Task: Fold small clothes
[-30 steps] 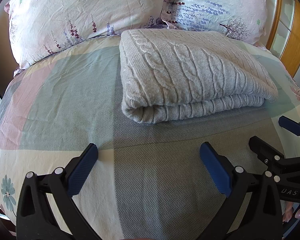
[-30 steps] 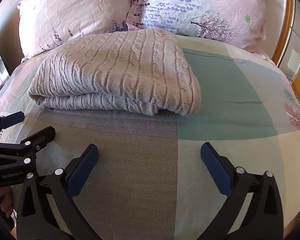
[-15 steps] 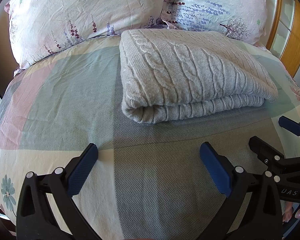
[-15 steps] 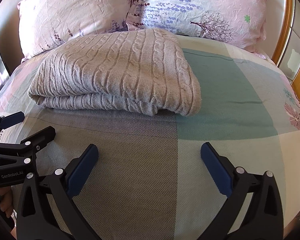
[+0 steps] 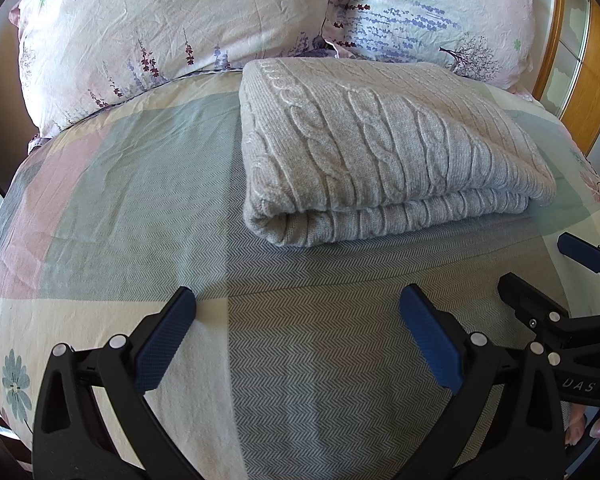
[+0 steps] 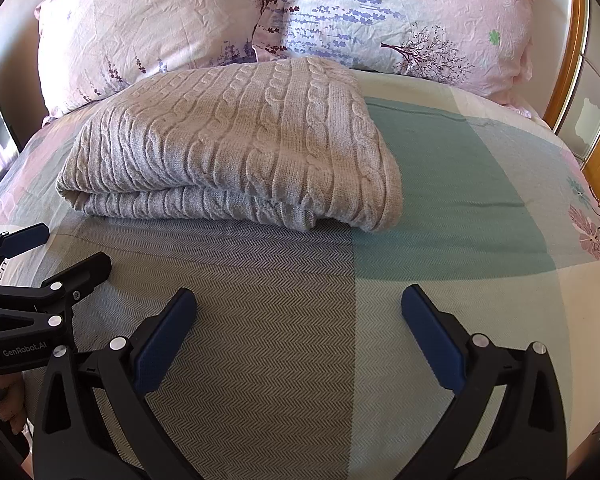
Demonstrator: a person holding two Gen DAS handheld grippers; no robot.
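A grey cable-knit sweater (image 5: pixel 384 152) lies folded in a thick rectangle on the bed, its folded edge facing me; it also shows in the right wrist view (image 6: pixel 236 144). My left gripper (image 5: pixel 296 320) is open and empty, above the bedspread in front of the sweater's left part. My right gripper (image 6: pixel 298 320) is open and empty, in front of the sweater's right corner. Each gripper shows at the edge of the other's view: the right one (image 5: pixel 540 276) and the left one (image 6: pixel 56 256), side by side and apart from the sweater.
The bed has a checked bedspread (image 5: pixel 120 184) in green, pink, cream and grey. Two floral pillows (image 5: pixel 160 32) (image 6: pixel 400 20) lean behind the sweater. A wooden frame with glass panes (image 6: pixel 596 112) stands at the right.
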